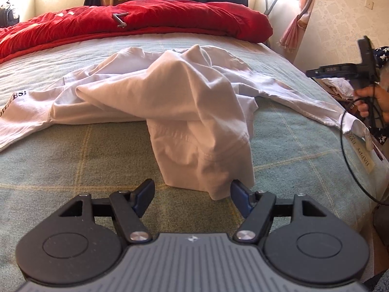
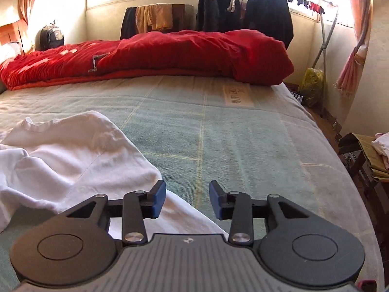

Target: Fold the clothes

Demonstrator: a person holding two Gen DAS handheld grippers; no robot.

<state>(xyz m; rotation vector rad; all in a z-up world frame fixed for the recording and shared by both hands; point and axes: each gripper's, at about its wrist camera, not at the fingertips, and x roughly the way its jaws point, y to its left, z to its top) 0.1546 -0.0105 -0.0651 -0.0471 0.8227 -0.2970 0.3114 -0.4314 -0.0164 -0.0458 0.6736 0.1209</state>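
Left gripper point(image 1: 192, 196): jaws spread wide above the bed point(image 1: 73, 170), grasping nothing; the near hem of the white shirt point(image 1: 184, 102) hangs just ahead of the gap, and its lower right corner lies against, or just behind, the right blue pad point(image 1: 239, 194); contact cannot be confirmed. Right gripper point(image 2: 187, 198): jaws parted and released, nothing pinched between them; a flat white edge of the shirt point(image 2: 73, 160) lies on the cover beneath the left blue pad point(image 2: 156, 200), while the right-hand finger stands over bare checked green bed cover.

The shirt lies crumpled across the middle of the bed, one fold raised into a peak, sleeves spread to either side; black lettering shows on the left sleeve. In the left wrist view the right gripper appears at the far right edge, held by a hand point(image 1: 372, 97) with a black cable point(image 1: 345, 150) looping below it. A red duvet point(image 1: 136, 22) is heaped along the far side of the bed. Dark garments point(image 2: 243, 12) hang on a rail beneath the window.
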